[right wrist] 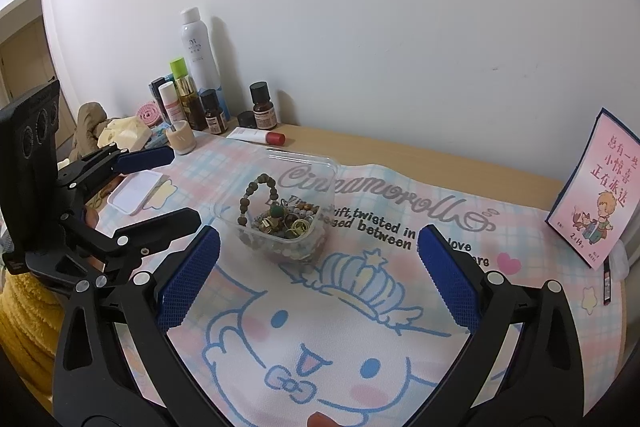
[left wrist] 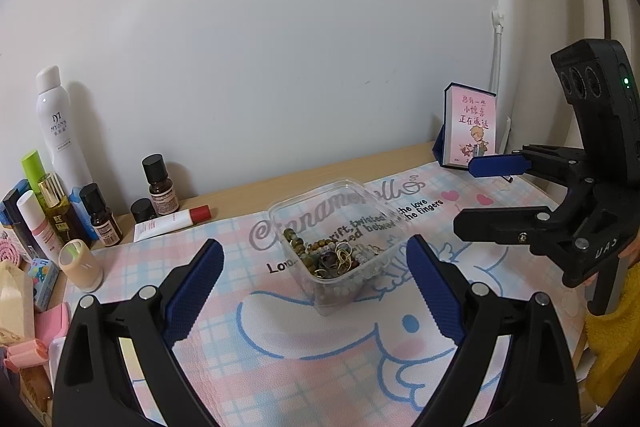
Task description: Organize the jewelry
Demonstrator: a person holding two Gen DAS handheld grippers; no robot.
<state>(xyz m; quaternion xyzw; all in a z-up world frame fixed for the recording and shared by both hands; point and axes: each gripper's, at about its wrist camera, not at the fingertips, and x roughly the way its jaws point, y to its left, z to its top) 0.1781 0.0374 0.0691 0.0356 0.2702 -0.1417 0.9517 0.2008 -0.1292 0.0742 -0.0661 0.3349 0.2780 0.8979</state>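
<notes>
Judged by how things lie, the jewelry [right wrist: 280,223] sits heaped in a clear plastic box [left wrist: 336,227] on the patterned mat [right wrist: 360,327], ahead of both tools. That fits two stages equally: a jumble waiting to be sorted out piece by piece, or pieces already gathered into the box. The pictures do not settle which, so I name no move; any move into that tangle of beads, rings and chains would call for a narrow, careful pinch, since the strands look likely to drag one another along.

Going left to right: far to the left of the left tool [left wrist: 316,287] stand cosmetic bottles [left wrist: 52,155] along the wall. In the right wrist view a shallow white tray [right wrist: 136,193] lies just beyond the left tool's tips; it looks bare, though part is hidden. The left tool is spread wide, holding and touching nothing, with the box straight ahead between its fingers. The right tool [right wrist: 320,279] is likewise spread wide, gripping nothing, the box just ahead and slightly left of it. Well to its right a pink card [right wrist: 596,187] leans upright on the bench [right wrist: 400,147].
</notes>
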